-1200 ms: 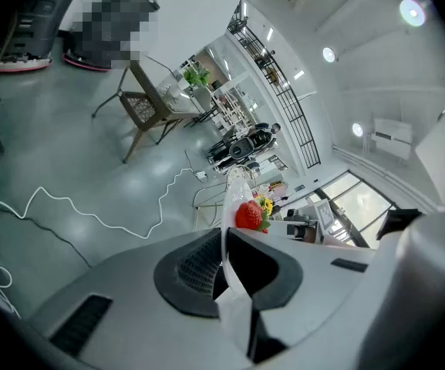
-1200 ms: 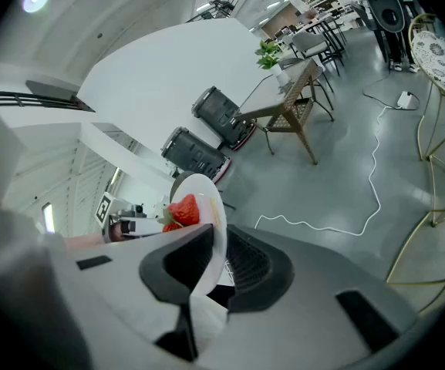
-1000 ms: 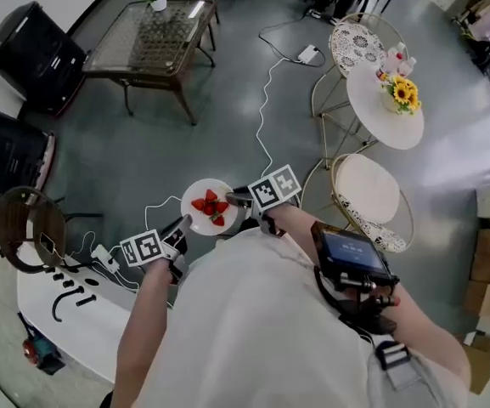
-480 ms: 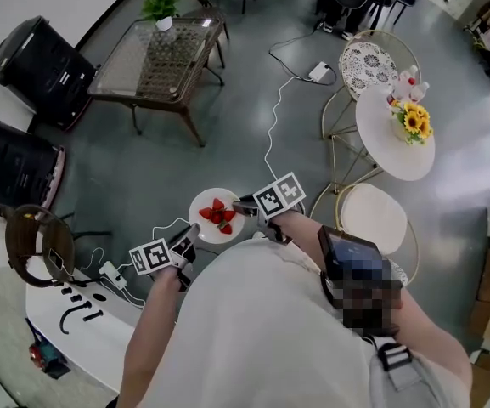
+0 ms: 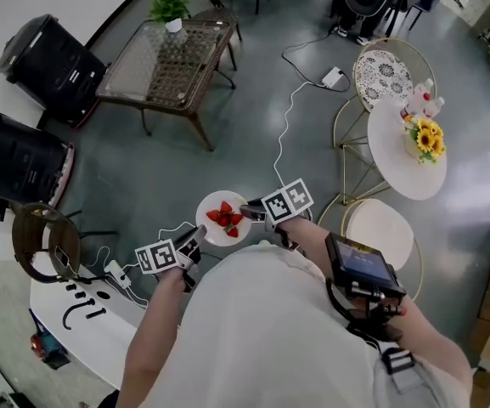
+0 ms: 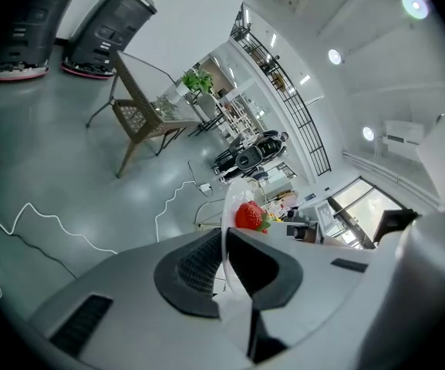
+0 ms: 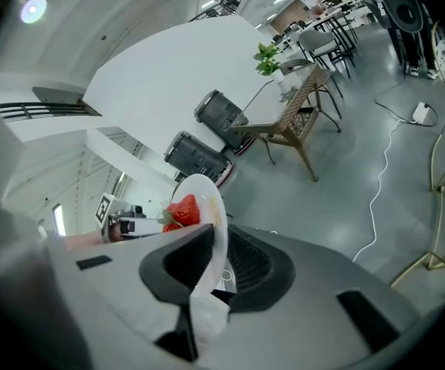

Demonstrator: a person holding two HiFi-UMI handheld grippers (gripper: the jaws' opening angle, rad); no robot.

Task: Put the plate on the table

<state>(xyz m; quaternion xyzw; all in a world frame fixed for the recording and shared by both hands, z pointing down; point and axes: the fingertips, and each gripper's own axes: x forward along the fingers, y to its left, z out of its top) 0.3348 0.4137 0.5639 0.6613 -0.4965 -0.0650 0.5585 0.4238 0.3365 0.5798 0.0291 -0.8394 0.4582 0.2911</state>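
A small white plate (image 5: 213,229) with several red strawberries (image 5: 225,218) on it hangs in the air in front of the person, over the grey floor. My left gripper (image 5: 192,237) is shut on its near-left rim and my right gripper (image 5: 249,212) is shut on its right rim. The plate's edge (image 6: 224,230) stands between the jaws in the left gripper view, a strawberry (image 6: 250,216) beyond it. The right gripper view shows the rim (image 7: 217,237) clamped likewise, with strawberries (image 7: 182,210) on top. A round white table (image 5: 395,170) with sunflowers (image 5: 426,134) stands at the right.
A gold-framed chair (image 5: 380,233) is near the person's right, another chair (image 5: 383,69) beyond the round table. A glass-topped wicker table (image 5: 164,53) with a plant (image 5: 169,4) stands far left, black machines (image 5: 47,58) beside it. A white cable (image 5: 283,134) lies across the floor. A white counter (image 5: 87,325) is at lower left.
The person has moved with the plate held level between both grippers. The round table, chairs and wicker table have shifted down and to the right in the head view.
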